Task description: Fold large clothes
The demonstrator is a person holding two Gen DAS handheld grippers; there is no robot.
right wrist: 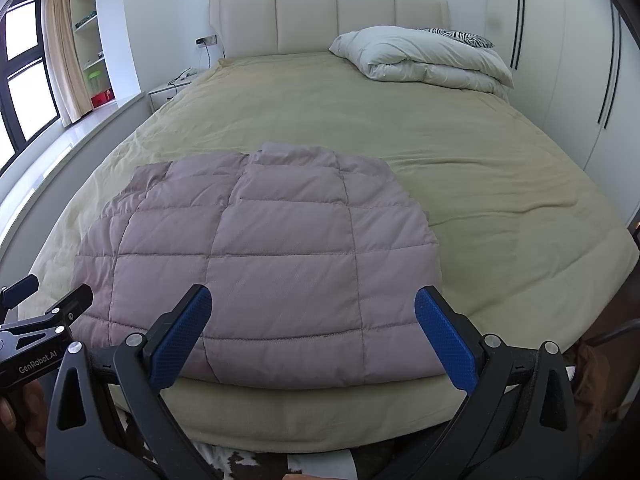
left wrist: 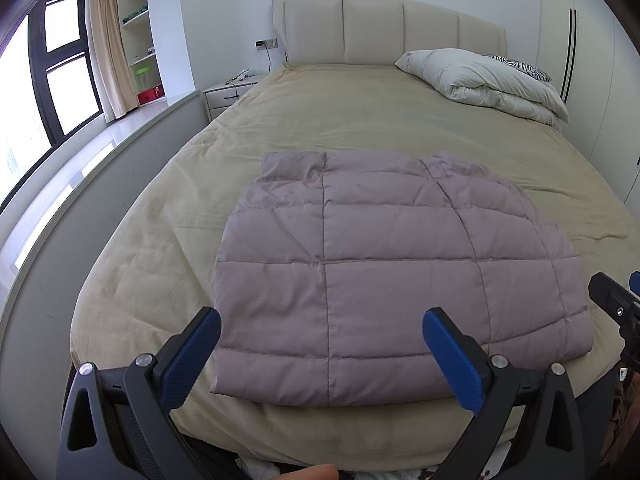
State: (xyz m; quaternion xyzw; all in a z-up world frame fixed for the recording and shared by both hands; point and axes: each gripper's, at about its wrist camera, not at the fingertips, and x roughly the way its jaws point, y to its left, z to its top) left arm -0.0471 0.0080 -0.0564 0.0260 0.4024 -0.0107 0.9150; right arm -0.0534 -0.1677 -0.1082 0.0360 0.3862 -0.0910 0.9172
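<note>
A mauve quilted puffer garment [left wrist: 380, 264] lies folded flat into a rough rectangle near the foot of a bed; it also shows in the right wrist view [right wrist: 272, 264]. My left gripper [left wrist: 322, 320] is open and empty, held above the garment's near edge. My right gripper [right wrist: 312, 300] is open and empty, above the garment's near right part. The right gripper shows at the right edge of the left wrist view [left wrist: 616, 304]. The left gripper shows at the left edge of the right wrist view [right wrist: 44, 304].
The bed has a beige cover [left wrist: 360, 120] and a padded headboard [left wrist: 384, 32]. A folded white duvet [left wrist: 488, 80] with a zebra-print pillow [left wrist: 520, 66] lies at its far right. A nightstand [left wrist: 228, 94], window ledge [left wrist: 80, 160] and shelves [left wrist: 138, 32] stand left; wardrobe doors [right wrist: 560, 60] right.
</note>
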